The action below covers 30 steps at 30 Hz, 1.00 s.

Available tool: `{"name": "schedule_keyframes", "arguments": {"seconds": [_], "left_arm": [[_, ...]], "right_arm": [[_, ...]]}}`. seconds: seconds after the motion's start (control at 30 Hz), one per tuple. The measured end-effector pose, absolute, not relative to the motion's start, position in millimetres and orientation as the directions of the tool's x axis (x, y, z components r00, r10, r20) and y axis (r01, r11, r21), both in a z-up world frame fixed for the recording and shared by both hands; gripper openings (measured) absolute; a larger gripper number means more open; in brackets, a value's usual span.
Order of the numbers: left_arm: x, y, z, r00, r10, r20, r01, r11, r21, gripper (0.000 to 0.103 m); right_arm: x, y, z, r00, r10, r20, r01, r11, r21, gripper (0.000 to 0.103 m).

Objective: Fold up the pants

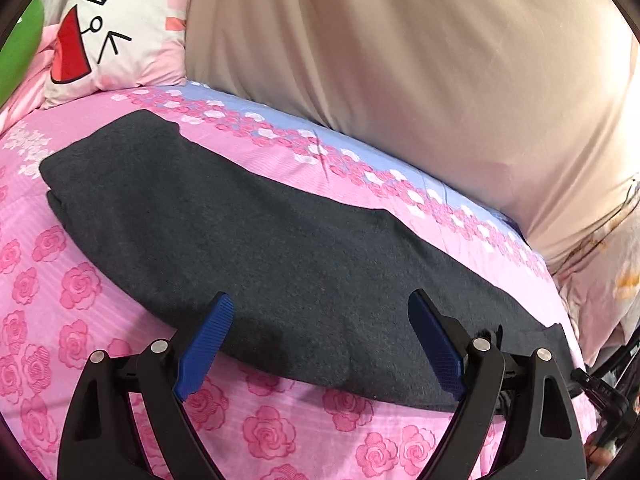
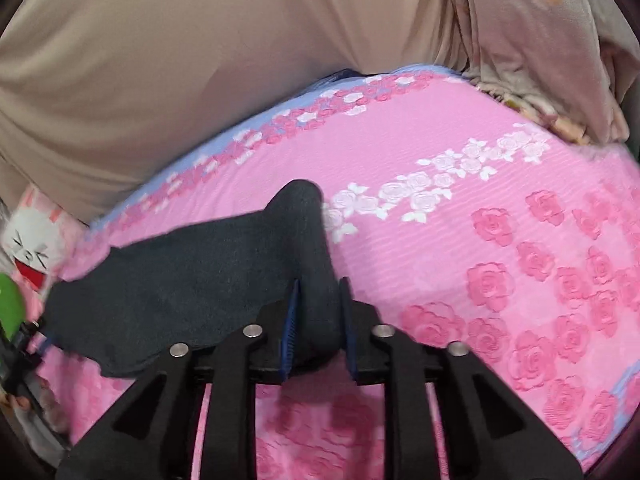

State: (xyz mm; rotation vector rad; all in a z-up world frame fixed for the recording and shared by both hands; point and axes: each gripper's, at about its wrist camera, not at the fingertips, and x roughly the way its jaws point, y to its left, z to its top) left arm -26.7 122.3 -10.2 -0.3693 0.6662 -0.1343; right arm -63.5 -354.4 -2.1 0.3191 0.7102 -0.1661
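Left wrist view: dark charcoal fleece pants point(image 1: 248, 232) lie folded lengthwise on the pink rose-patterned bed point(image 1: 72, 292), the left tool point(image 1: 320, 320) spread wide above their near edge. Right tool point(image 2: 318, 320) pinches one raised end.

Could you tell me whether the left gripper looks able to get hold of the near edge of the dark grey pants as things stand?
Probably yes: the left gripper is open, its blue pads spread over the near edge of the dark grey pants with nothing between. The right gripper pinches another part.
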Motion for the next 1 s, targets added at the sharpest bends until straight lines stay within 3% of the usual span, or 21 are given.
{"name": "schedule_keyframes", "arguments": {"seconds": [0.03, 0.1, 0.17, 0.33, 0.43, 0.5, 0.57, 0.67, 0.77, 0.87, 0.93, 1.0], "left_arm": [[-25.3, 121.7, -11.2, 0.776, -0.244, -0.581, 0.009, 0.926, -0.377, 0.087], [-25.3, 121.7, -11.8, 0.778, -0.247, -0.578, 0.013, 0.925, -0.379, 0.087], [-25.4, 122.6, -12.1, 0.780, -0.253, -0.572, 0.020, 0.924, -0.382, 0.087], [-29.5, 124.2, -11.8, 0.794, -0.244, -0.557, 0.012, 0.922, -0.388, 0.087], [-31.9, 132.0, -13.5, 0.796, -0.261, -0.546, 0.007, 0.906, -0.423, 0.087], [-31.9, 138.0, -14.6, 0.796, -0.281, -0.536, 0.006, 0.889, -0.457, 0.087], [-30.2, 144.3, -16.4, 0.793, -0.304, -0.528, 0.005, 0.870, -0.493, 0.087], [-29.3, 149.2, -17.7, 0.792, -0.330, -0.514, 0.012, 0.850, -0.526, 0.087], [-29.9, 150.5, -17.5, 0.793, -0.346, -0.501, 0.024, 0.840, -0.542, 0.087], [-31.5, 151.5, -16.8, 0.795, -0.358, -0.489, 0.035, 0.833, -0.552, 0.087], [-32.5, 154.0, -16.8, 0.798, -0.362, -0.482, 0.033, 0.825, -0.564, 0.087], [-32.8, 157.1, -16.8, 0.797, -0.368, -0.478, 0.030, 0.815, -0.579, 0.087]], "right_arm": [[-71.6, -343.1, 6.7, 0.773, -0.030, -0.634, 0.209, 0.955, 0.209, 0.030], [-88.5, -305.5, 28.9, 0.833, 0.044, -0.551, 0.054, 0.986, 0.160, 0.068], [-94.4, -261.8, 37.4, 0.826, 0.161, -0.539, -0.124, 0.987, 0.105, 0.073], [-75.0, -158.9, 10.7, 0.702, 0.288, -0.651, -0.400, 0.916, -0.026, 0.072], [-54.0, -140.9, -9.2, 0.661, 0.242, -0.711, -0.412, 0.908, -0.075, 0.050], [-39.2, -154.4, -12.2, 0.627, 0.256, -0.735, -0.383, 0.924, -0.005, 0.022], [-32.5, -170.3, -1.9, 0.635, 0.269, -0.724, -0.338, 0.940, 0.052, 0.017], [-31.0, -202.4, 37.9, 0.706, 0.295, -0.644, -0.242, 0.955, 0.171, 0.017], [-31.0, -234.9, 89.0, 0.814, 0.288, -0.505, -0.156, 0.945, 0.287, 0.017], [-22.7, -226.8, 123.2, 0.852, 0.330, -0.407, -0.195, 0.920, 0.339, 0.017], [-4.4, -192.9, 112.9, 0.793, 0.413, -0.449, -0.271, 0.898, 0.348, 0.018], [14.9, -156.5, 84.8, 0.727, 0.449, -0.520, -0.311, 0.890, 0.334, 0.027]]}}
